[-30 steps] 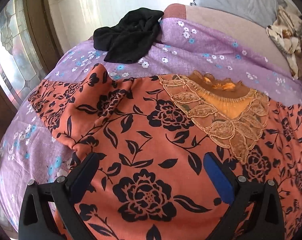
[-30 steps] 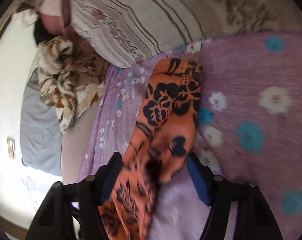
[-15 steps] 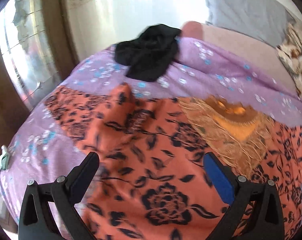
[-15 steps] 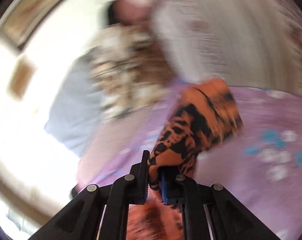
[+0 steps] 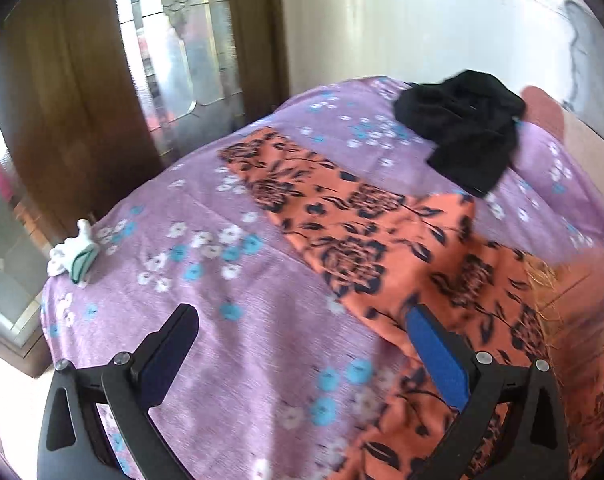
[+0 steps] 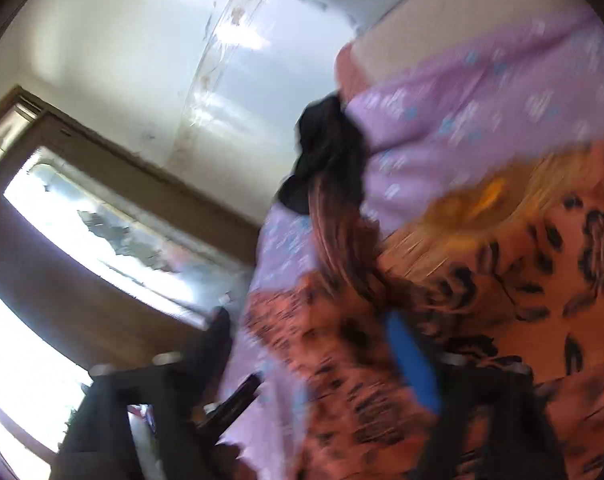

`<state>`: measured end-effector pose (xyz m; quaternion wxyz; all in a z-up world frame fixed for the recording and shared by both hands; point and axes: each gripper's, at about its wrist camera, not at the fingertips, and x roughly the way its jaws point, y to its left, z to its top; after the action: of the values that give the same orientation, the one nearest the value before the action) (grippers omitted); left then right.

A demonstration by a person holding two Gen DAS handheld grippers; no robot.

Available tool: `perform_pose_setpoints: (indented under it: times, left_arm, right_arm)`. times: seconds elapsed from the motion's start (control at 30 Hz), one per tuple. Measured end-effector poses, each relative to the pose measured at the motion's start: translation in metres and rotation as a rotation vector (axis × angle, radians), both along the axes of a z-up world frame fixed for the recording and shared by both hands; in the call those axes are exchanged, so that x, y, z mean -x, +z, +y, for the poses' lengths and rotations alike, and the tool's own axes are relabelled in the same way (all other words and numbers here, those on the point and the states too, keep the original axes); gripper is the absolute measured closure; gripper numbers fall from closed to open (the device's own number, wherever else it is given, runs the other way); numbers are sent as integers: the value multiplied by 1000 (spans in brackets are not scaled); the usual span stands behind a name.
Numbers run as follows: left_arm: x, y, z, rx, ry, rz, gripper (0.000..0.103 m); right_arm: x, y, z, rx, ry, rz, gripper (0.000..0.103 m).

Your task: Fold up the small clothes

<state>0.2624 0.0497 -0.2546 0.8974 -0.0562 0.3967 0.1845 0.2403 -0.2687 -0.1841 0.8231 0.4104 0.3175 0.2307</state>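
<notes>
From the left wrist, the left claw [image 5: 302, 356] hangs released over the bed [image 5: 205, 264], nothing between its fingers; the orange floral top [image 5: 366, 240] lies spread flat, one sleeve stretched toward the far corner, a crumpled black garment [image 5: 462, 132] beyond. That thin, limp sleeve looks next, I'd say: pinch its end and carry it across. Over to the right wrist, heavily blurred: the right claw [image 6: 314, 344] is opening, orange fabric [image 6: 502, 280] showing behind its blue pad, apparently let go, lace neckline [image 6: 482, 200] ahead.
</notes>
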Motion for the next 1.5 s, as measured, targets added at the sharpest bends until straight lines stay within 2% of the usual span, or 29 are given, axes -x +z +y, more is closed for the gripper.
perform_pose_setpoints:
  times: [0.07,0.13,0.2,0.27,0.3,0.33,0.37,0.43,0.5,0.57,0.63,0.73,0.77,0.8,0.83,0.9,0.97,1.03,1.07,1.1,1.13,1.17,1.2,1.27,1.4,1.43,1.5]
  left_arm:
    - [-1,1,2,1,3,-5,0]
    - [-1,0,0,15,-21,-6,0]
    - [-3,-2,-8,18,-69,0,0]
    - [-7,-4,-18,17,-112,6,0]
    - [-8,-4,-24,22,-131,3,0]
    - [-10,-4,-30,39,-163,-8,0]
    - [-13,-4,-36,62,-196,-18,5]
    - [-20,-6,-50,102,-282,-33,22]
    - [-30,-8,-65,116,-361,-21,43]
    - [-42,-12,-72,158,-422,-13,51]
    - [-54,-14,-76,228,-483,13,51]
    - [-67,-18,-79,299,-501,38,49]
    - [-70,-21,-82,311,-502,56,44]
    - [-76,-26,-84,329,-509,93,40]
    - [-81,-33,-89,355,-523,144,40]
    - [-87,-40,-95,395,-540,193,40]
    - [-92,-44,-103,421,-563,213,40]
    - [-97,-47,-112,391,-559,235,40]
    - [-100,-51,-113,372,-551,249,47]
    - [-103,-56,-115,370,-552,261,65]
    - [-105,-60,-117,381,-558,276,76]
    - [-108,-64,-119,398,-557,298,85]
    - [-109,-64,-119,402,-547,300,86]
    - [-106,-53,-116,396,-541,260,91]
    - [-93,-11,-99,421,-568,51,92]
    - [-89,-2,-92,426,-566,-16,92]
    - [-89,1,-83,421,-537,-52,83]
  right_arm:
    - [7,1,6,-17,44,-17,18]
    - [19,6,-3,-17,29,-43,18]
    - [34,9,-15,59,-39,-31,18]
    - [43,8,-30,157,-117,21,18]
    - [51,3,-43,188,-145,41,20]
    - [57,-2,-53,201,-168,50,26]
    - [64,-9,-67,209,-199,63,31]
    - [71,-25,-102,197,-270,110,40]
    - [74,-45,-132,165,-330,156,47]
    - [66,-66,-153,148,-369,244,48]
    - [59,-72,-166,159,-374,297,48]
    - [45,-83,-168,199,-370,346,48]
    - [38,-92,-165,183,-360,367,48]
    - [33,-99,-164,159,-345,395,48]
    - [28,-108,-161,145,-332,417,49]
    - [25,-113,-160,139,-318,434,49]
    - [20,-115,-159,165,-316,430,48]
    - [19,-116,-159,172,-317,434,48]
    - [19,-117,-159,169,-320,435,48]
    - [20,-117,-160,167,-321,435,48]
    - [21,-118,-159,168,-321,434,48]
    - [21,-119,-159,167,-321,433,48]
    - [21,-119,-159,165,-322,433,48]
    - [20,-118,-157,162,-324,431,48]
    - [22,-120,-158,145,-335,428,48]
    - [22,-120,-157,148,-336,425,48]
    - [23,-119,-156,160,-339,420,48]
